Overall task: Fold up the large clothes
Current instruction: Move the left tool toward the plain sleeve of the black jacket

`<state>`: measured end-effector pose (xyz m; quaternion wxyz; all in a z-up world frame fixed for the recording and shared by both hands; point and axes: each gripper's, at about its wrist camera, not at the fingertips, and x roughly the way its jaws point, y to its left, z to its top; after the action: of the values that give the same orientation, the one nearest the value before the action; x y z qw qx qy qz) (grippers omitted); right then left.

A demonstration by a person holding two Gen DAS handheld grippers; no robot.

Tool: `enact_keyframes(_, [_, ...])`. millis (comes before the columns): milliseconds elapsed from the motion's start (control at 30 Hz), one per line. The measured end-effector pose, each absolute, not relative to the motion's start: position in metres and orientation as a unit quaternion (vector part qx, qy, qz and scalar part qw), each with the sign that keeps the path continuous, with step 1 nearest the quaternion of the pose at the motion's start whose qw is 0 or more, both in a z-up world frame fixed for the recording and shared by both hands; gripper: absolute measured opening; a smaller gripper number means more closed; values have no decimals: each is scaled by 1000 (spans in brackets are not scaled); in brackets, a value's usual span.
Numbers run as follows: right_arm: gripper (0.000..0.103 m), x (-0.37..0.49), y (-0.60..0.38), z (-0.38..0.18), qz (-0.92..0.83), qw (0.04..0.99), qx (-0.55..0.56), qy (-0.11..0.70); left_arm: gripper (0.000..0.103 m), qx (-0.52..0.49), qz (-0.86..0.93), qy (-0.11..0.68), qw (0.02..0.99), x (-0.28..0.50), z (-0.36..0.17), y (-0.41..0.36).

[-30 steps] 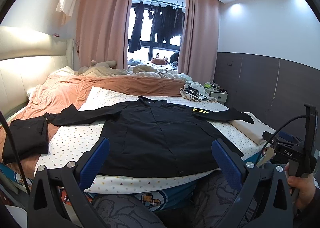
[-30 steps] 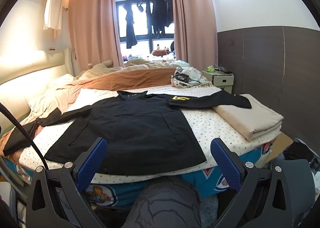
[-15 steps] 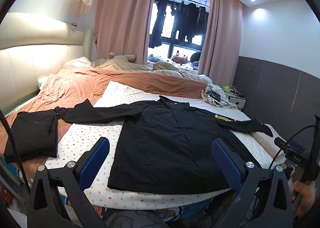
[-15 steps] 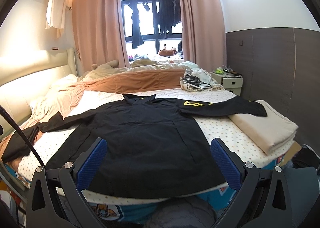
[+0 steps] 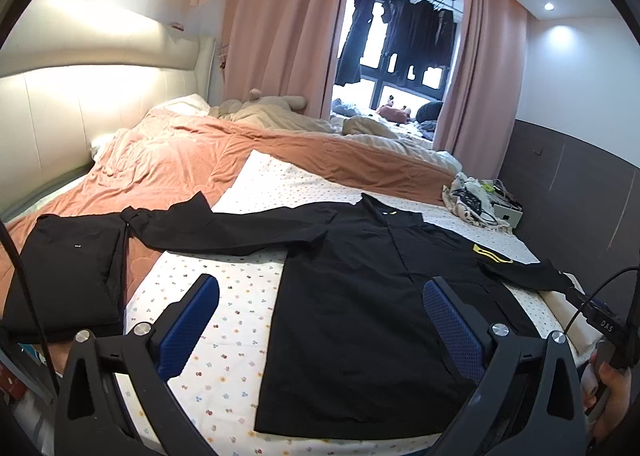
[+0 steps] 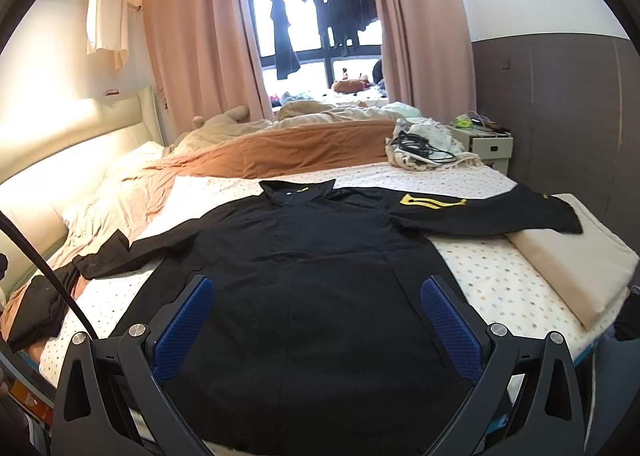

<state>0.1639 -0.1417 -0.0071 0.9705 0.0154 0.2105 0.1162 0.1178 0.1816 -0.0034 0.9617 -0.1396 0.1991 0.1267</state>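
Both cameras sit low at the foot edge of the bed (image 5: pixel 248 396), each looking forward between its own gripper's two blue-padded fingers toward the window (image 6: pixel 316 43) at the far end. The left wrist view stands nearer the bed's left foot corner and angles slightly right; the right wrist view stands close over the middle of the foot edge. Both share the spread black shirt (image 5: pixel 360 296), the brown blanket (image 6: pixel 304 151) and the curtains (image 5: pixel 276 27).

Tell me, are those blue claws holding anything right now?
Nothing. The left claw and right claw are both open above the long-sleeved black cloth shirt, spread flat.
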Motion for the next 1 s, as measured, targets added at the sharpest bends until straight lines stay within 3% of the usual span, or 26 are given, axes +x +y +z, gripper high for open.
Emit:
enact_keyframes(367, [103,236,-106,0,165,955,-27,244,103,-185,159,221,944,161,-15,259])
enact_keyframes(667, [103,308,-74,6,226,933,-47,277,89,-243,195,255,915,199,-35,350])
enact_keyframes(1000, [103,372,-60,13,267,917,-78,286,88,-337,218,312,861,252,-80,454])
